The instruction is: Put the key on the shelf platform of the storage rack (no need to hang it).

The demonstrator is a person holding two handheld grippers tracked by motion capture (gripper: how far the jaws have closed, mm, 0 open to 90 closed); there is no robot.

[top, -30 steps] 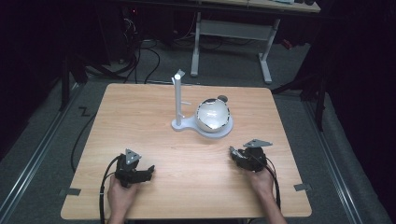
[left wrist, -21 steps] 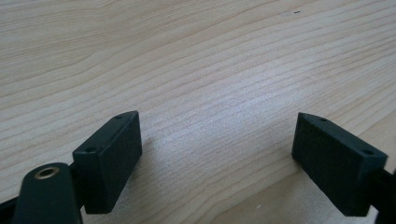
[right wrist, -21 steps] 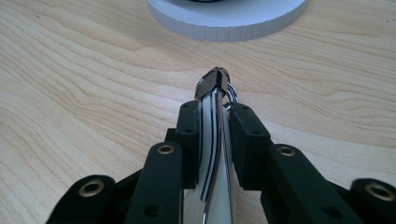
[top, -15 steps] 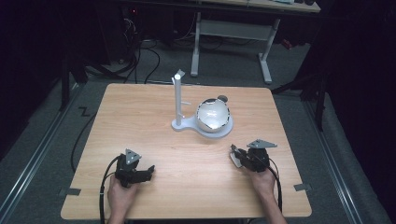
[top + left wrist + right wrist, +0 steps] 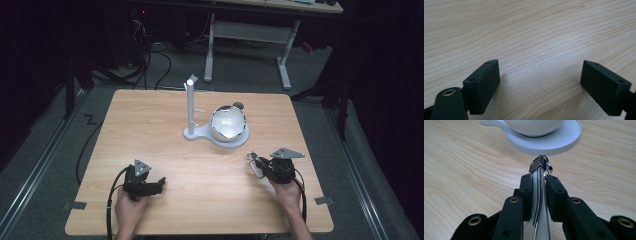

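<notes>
A white stand base carries a shiny round bowl and an upright white post at the table's middle back. My right gripper is near the front right, shut on a slim shiny metal utensil. The utensil's tip carries a small ring and points at the stand base and the bowl. Its lower part is hidden between the jaws of the right gripper. My left gripper rests at the front left, open, with bare wood between its fingers.
The wooden table stands on a dark floor, with cables and a second table's legs behind it. A small dark round thing lies just behind the bowl. Bare wood lies between the two grippers.
My right gripper has drifted slightly to the right with the utensil still in it. The left gripper, stand and bowl have not moved.
</notes>
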